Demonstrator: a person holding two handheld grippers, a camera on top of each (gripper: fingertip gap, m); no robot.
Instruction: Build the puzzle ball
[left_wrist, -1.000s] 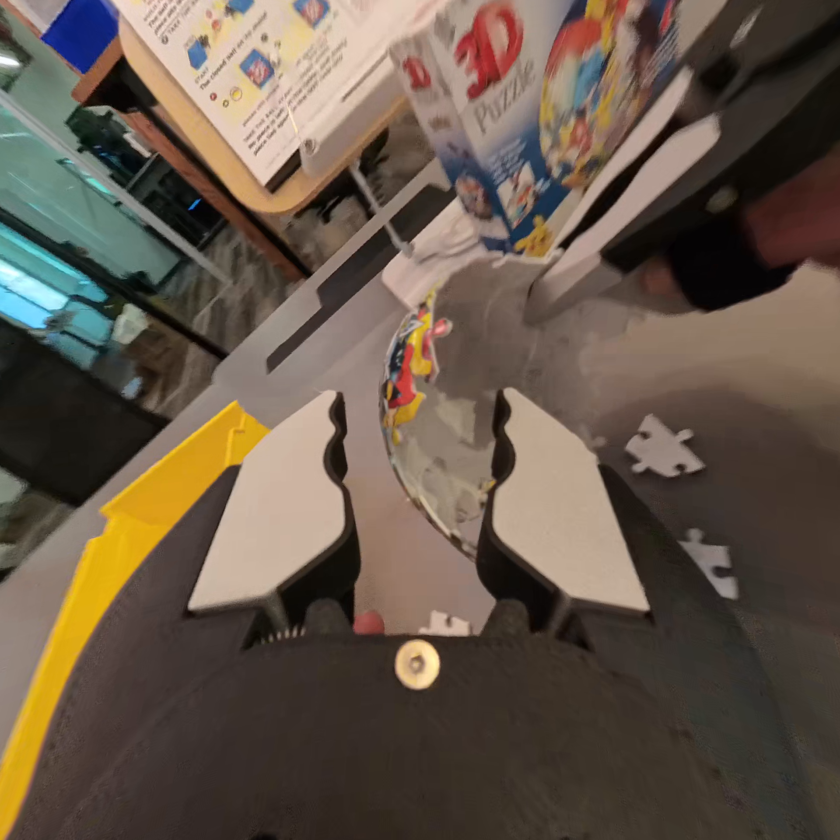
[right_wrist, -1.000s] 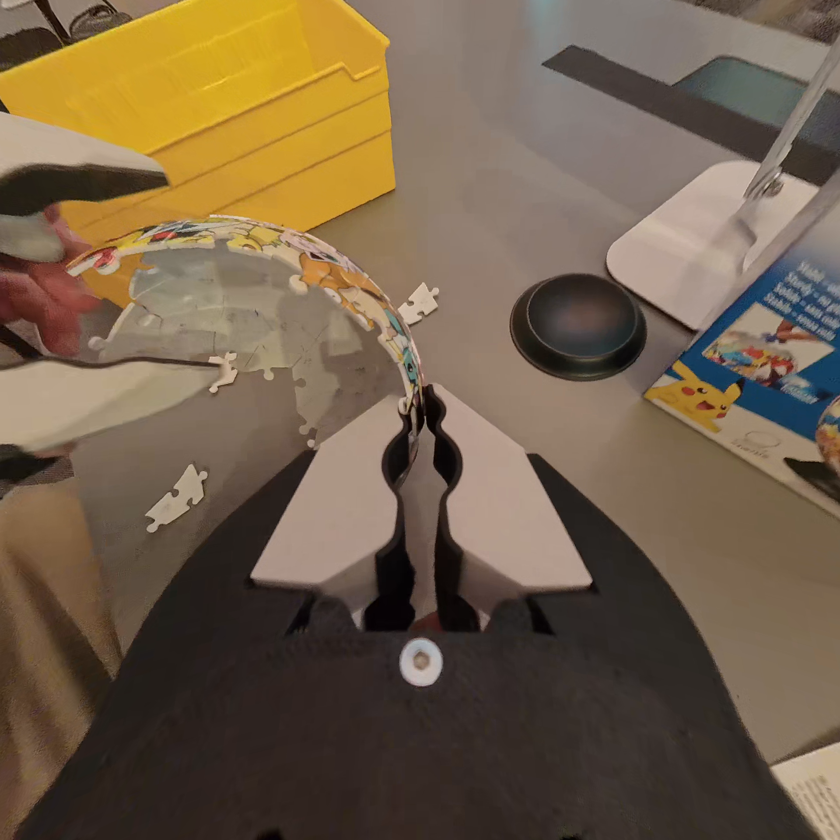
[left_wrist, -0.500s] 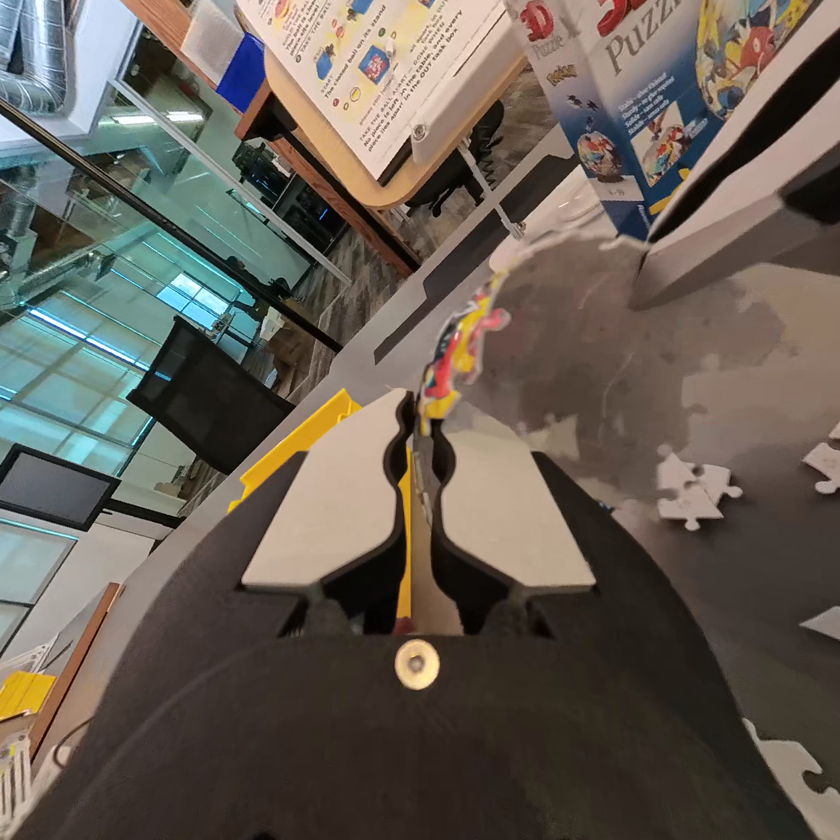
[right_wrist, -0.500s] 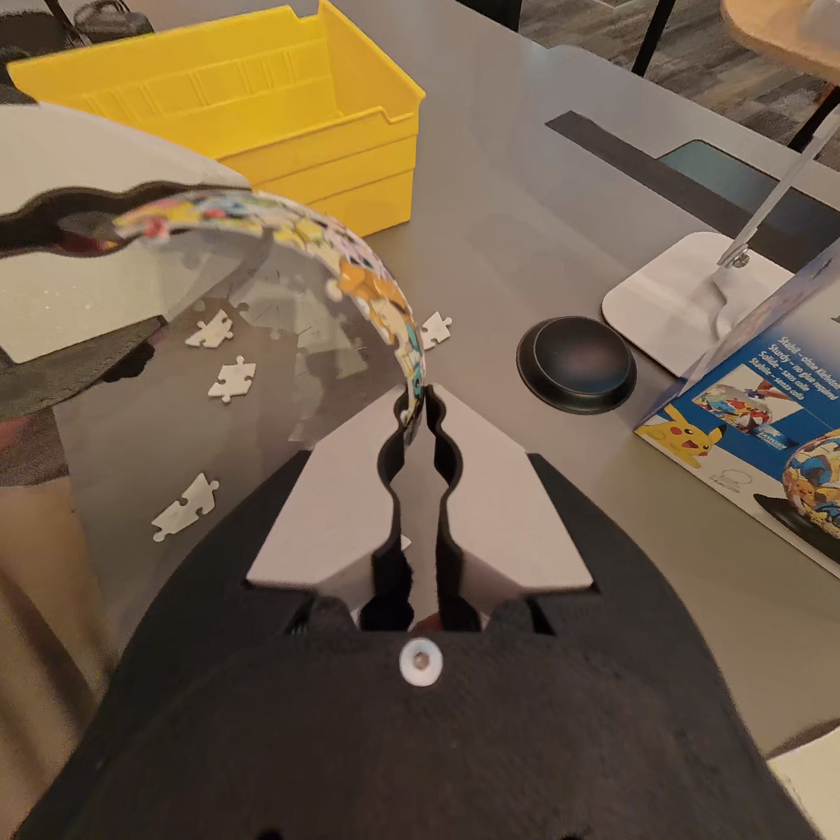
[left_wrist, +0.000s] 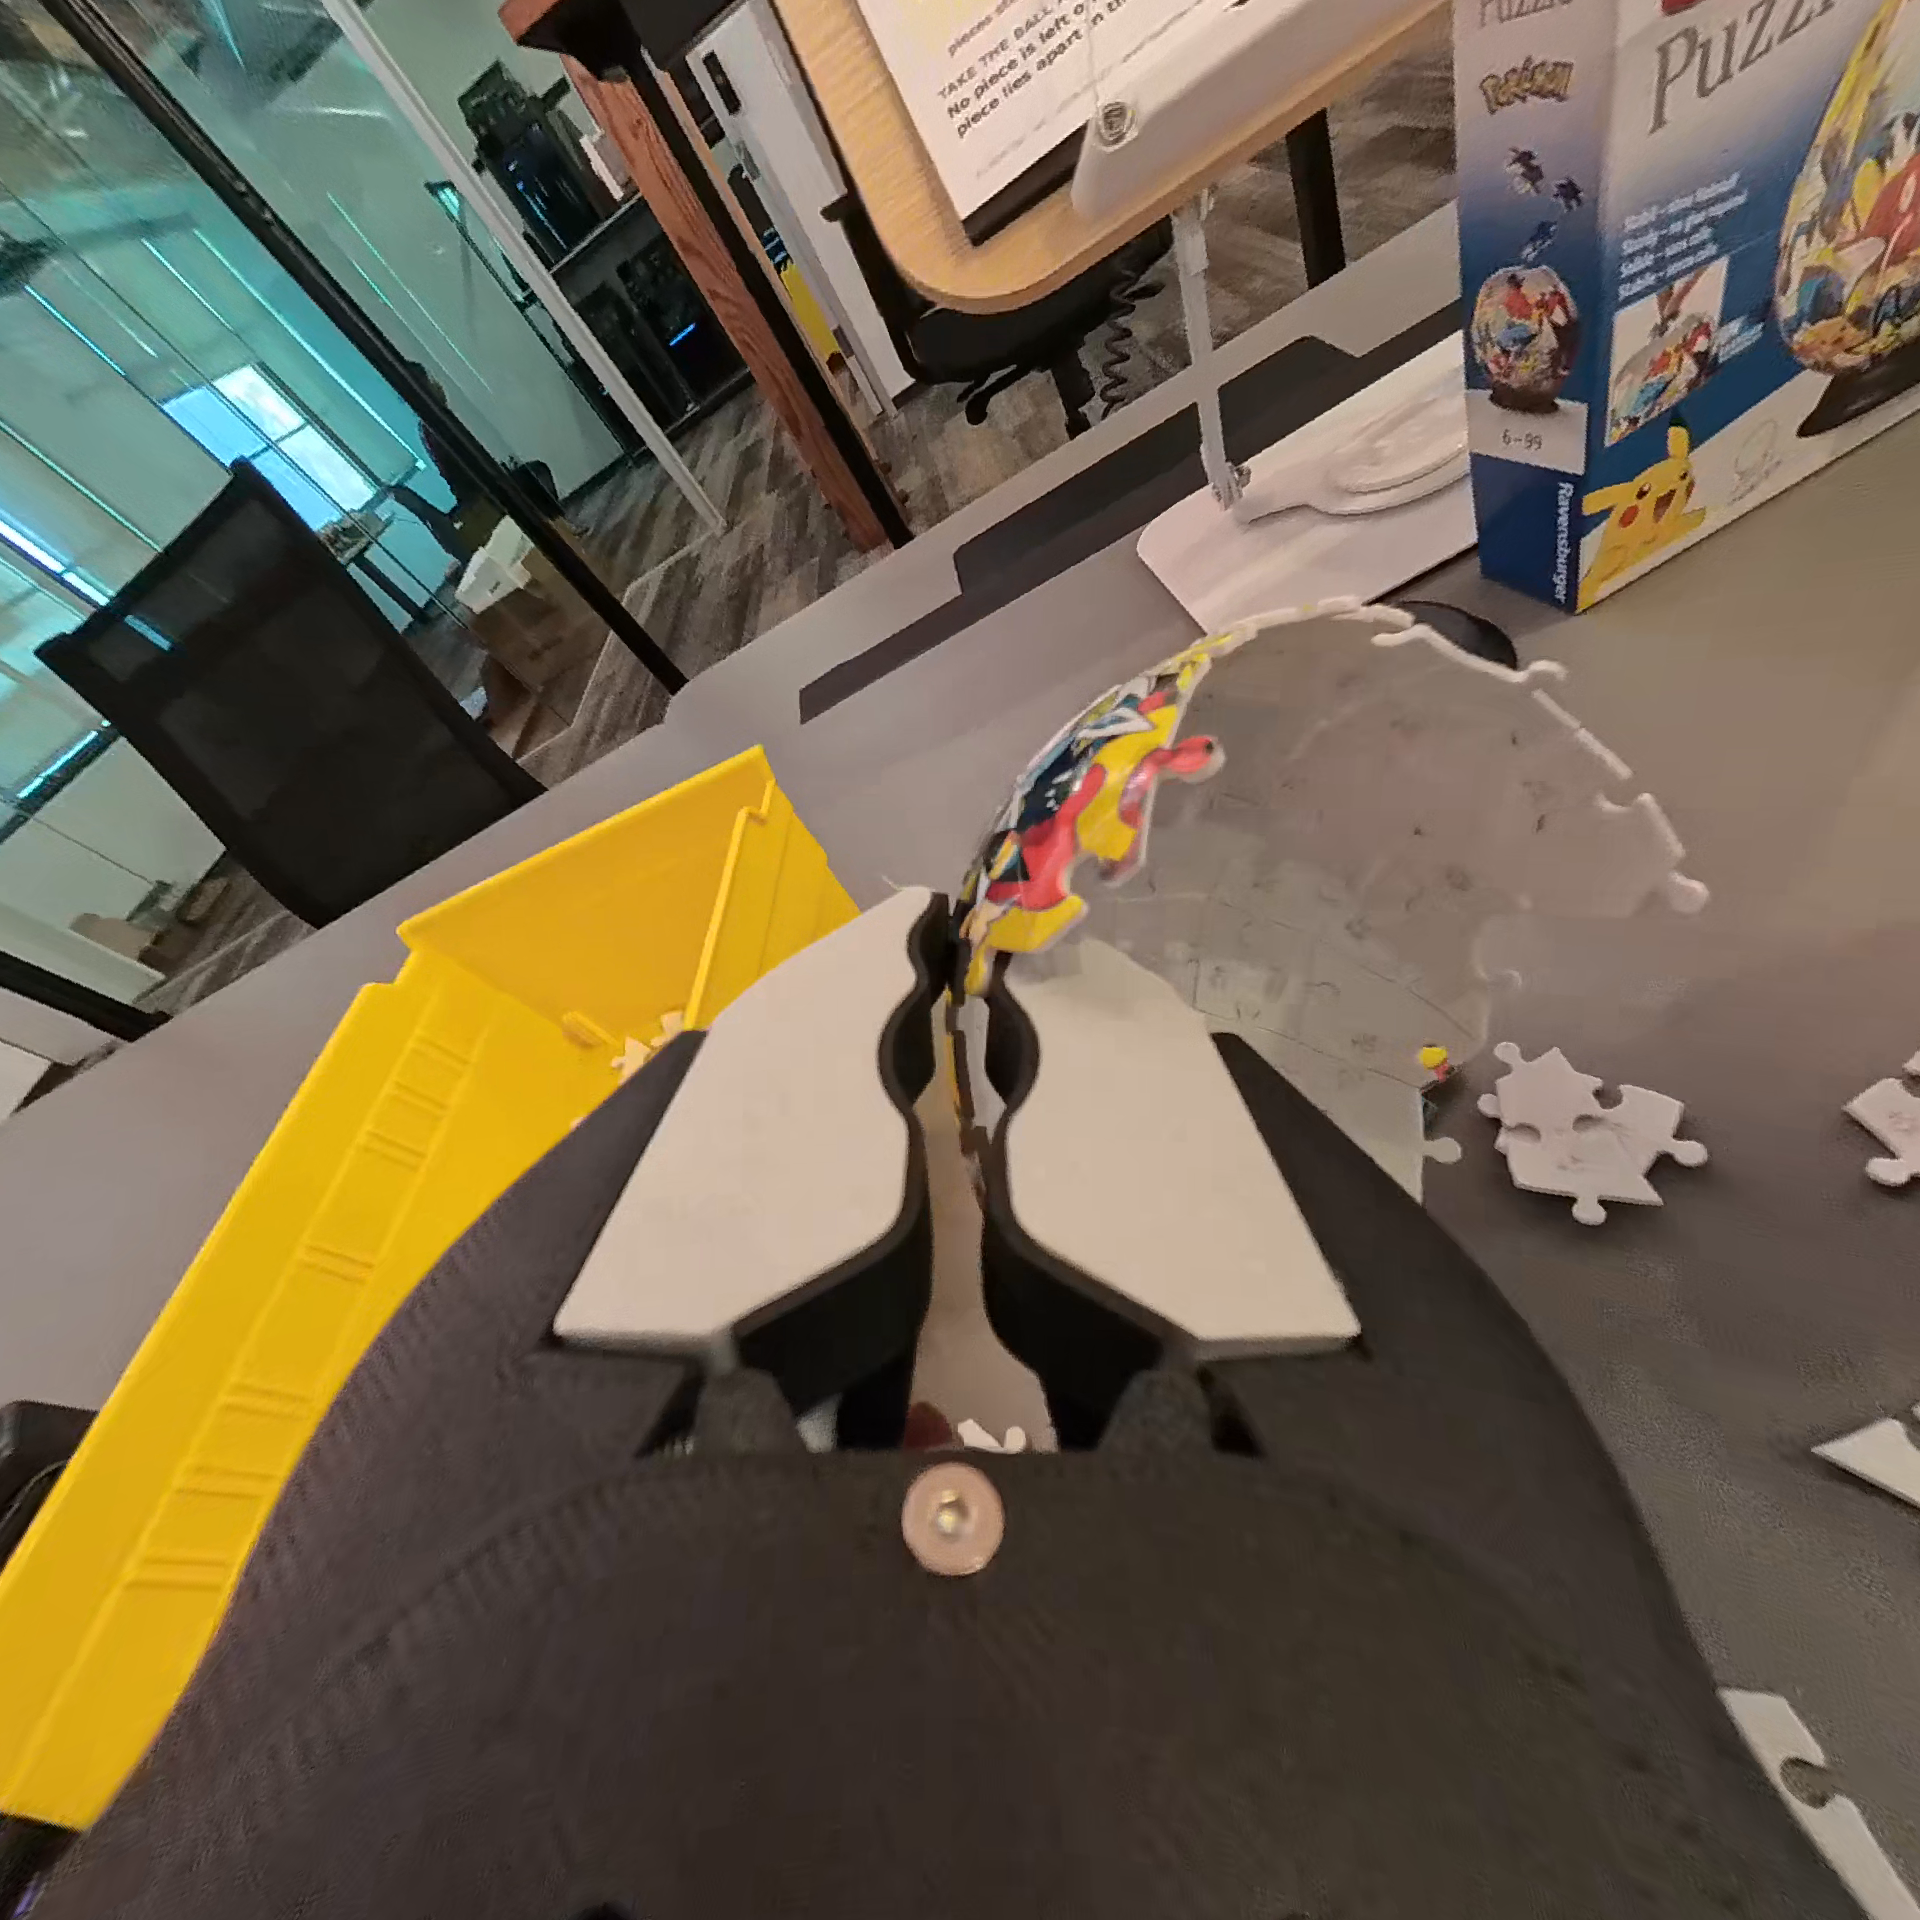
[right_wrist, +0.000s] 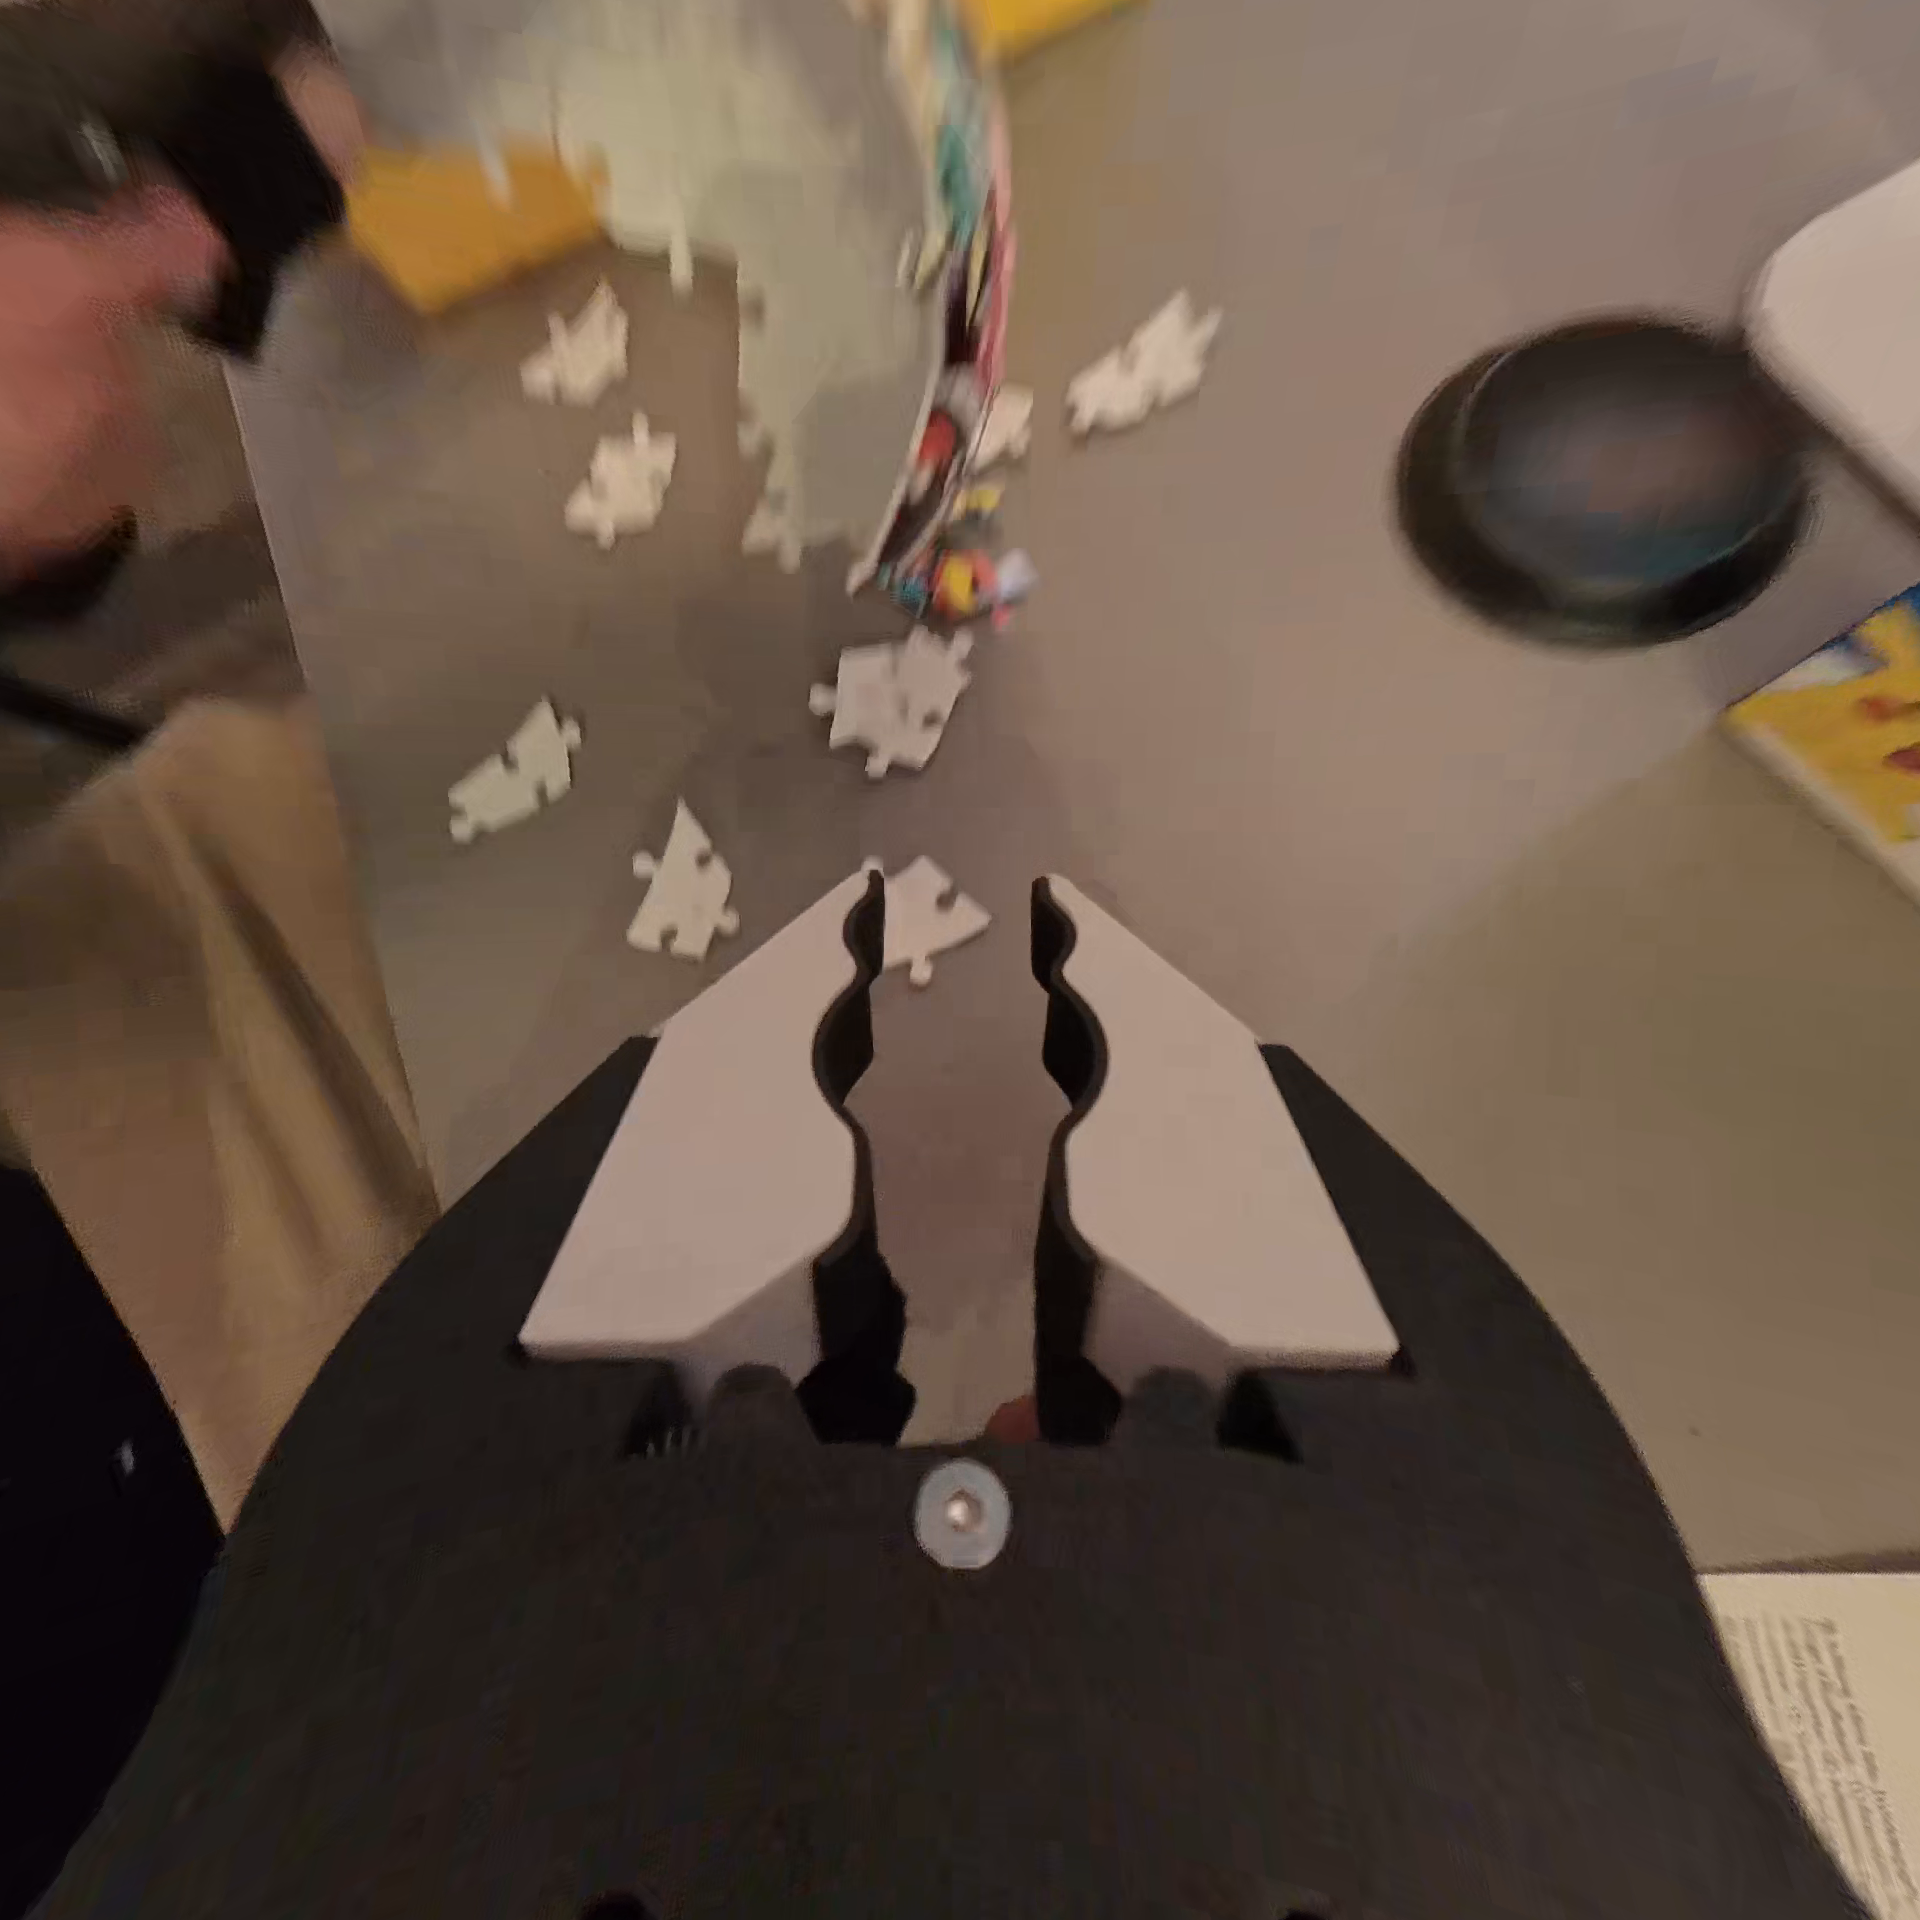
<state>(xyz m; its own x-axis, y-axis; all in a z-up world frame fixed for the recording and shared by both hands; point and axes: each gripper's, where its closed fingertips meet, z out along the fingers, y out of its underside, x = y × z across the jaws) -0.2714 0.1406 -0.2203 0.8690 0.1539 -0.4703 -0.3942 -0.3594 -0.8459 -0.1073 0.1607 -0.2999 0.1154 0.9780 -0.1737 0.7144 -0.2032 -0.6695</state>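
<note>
left view: sharp, daylit windows, edges bowed | right view: dim, motion-blurred

puzzle box (left_wrist: 1621, 312) | printed writing (legible) | poster (left_wrist: 997, 73) | writing

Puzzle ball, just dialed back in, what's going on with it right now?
The left gripper has its jaws shut on the rim of the half-built puzzle ball shell, holding it up above the grey table. The right gripper is open and empty, hovering over loose puzzle pieces lying white side up. The black stand sits unused, and the yellow bin is beside the left gripper.
</note>
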